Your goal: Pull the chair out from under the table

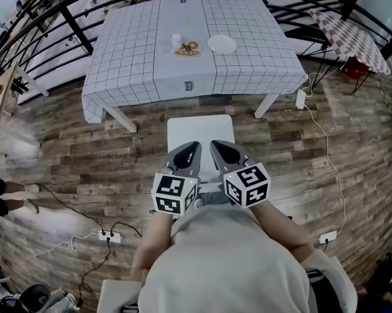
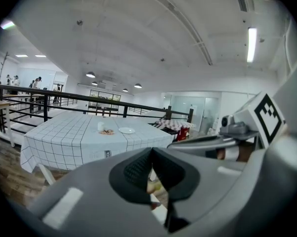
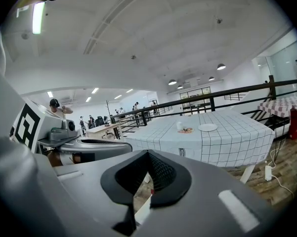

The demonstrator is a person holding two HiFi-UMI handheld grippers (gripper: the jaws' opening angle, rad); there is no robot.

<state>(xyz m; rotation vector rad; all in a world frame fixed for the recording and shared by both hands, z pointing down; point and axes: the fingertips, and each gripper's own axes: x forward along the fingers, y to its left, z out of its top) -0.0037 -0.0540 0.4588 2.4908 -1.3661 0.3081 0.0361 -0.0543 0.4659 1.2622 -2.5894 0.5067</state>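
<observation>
The white chair (image 1: pixel 200 132) stands on the wooden floor just in front of the table (image 1: pixel 137 77), which wears a white checked cloth; only the seat's far edge reaches the cloth's hem. My left gripper (image 1: pixel 193 147) and right gripper (image 1: pixel 216 145) hover side by side over the near half of the seat, pointing toward the table. In the left gripper view the left gripper (image 2: pixel 152 154) has its jaws pressed together with nothing between them. The right gripper (image 3: pixel 148 157) looks the same in the right gripper view. Whether either touches the chair is hidden.
On the table sit a white plate (image 1: pixel 222 44), a cup (image 1: pixel 176 40) and a small dish of food (image 1: pixel 188 48). A black railing (image 1: pixel 65 12) runs behind it. Cables and power strips (image 1: pixel 109 236) (image 1: pixel 301 98) lie on the floor. A red-checked table (image 1: pixel 352 36) stands at the right.
</observation>
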